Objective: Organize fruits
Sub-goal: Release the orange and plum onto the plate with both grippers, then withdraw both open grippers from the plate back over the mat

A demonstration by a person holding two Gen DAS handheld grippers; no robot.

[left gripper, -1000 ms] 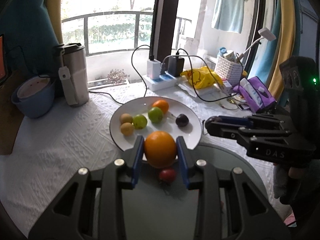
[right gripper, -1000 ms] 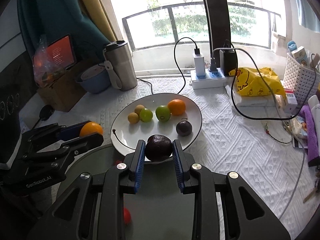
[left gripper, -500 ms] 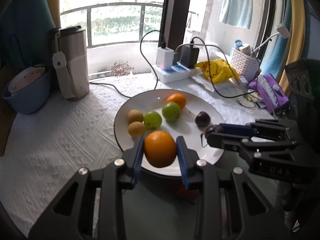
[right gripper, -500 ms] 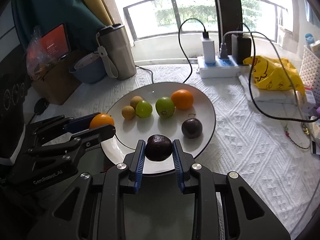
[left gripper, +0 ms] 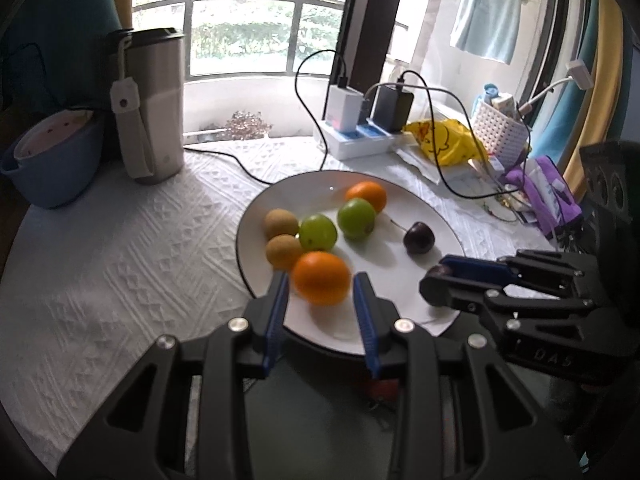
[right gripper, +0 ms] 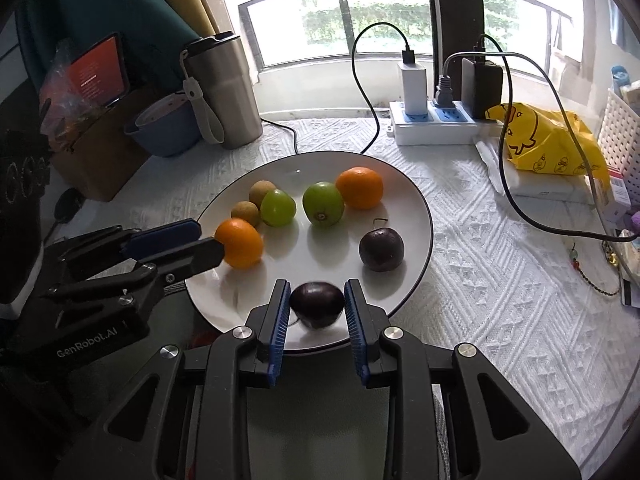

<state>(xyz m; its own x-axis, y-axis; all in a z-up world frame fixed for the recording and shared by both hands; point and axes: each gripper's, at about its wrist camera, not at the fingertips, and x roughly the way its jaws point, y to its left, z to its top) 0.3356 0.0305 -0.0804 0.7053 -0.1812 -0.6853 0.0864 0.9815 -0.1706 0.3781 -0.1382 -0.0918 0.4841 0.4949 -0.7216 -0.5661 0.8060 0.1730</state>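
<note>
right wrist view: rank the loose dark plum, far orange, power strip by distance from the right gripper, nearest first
1. Loose dark plum: on the plate, just beyond the right gripper, slightly to its right.
2. Far orange: toward the plate's back edge, beside a green fruit.
3. Power strip: off the plate, at the table's back near the window.
</note>
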